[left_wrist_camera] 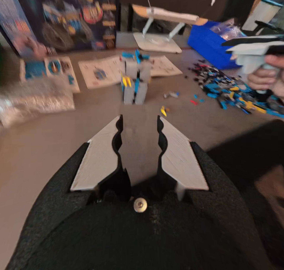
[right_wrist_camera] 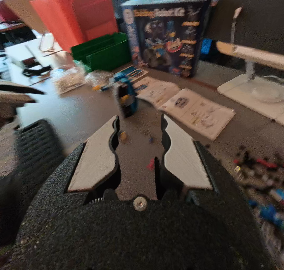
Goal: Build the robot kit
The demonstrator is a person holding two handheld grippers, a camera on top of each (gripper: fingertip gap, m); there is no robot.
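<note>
My left gripper [left_wrist_camera: 139, 116] is open and empty above the brown tabletop. A grey, blue and yellow brick model [left_wrist_camera: 135, 81] stands just beyond it. A small yellow piece [left_wrist_camera: 163, 111] lies by the right fingertip. My right gripper [right_wrist_camera: 139, 116] is open and empty, with the same model [right_wrist_camera: 126, 98] ahead of it. Small yellow [right_wrist_camera: 123, 136] and red [right_wrist_camera: 151, 164] pieces lie on the table between its fingers. The right gripper, held by a hand, also shows in the left wrist view [left_wrist_camera: 252, 47]. Both views are blurred.
A pile of loose blue, black and yellow pieces [left_wrist_camera: 230, 87] lies at the right. An open instruction booklet [right_wrist_camera: 184, 107], a dark picture box [right_wrist_camera: 166, 37], a green bin [right_wrist_camera: 104, 53], a blue bin [left_wrist_camera: 210, 46], a white stand [left_wrist_camera: 158, 41] and plastic bags [left_wrist_camera: 38, 95] ring the model.
</note>
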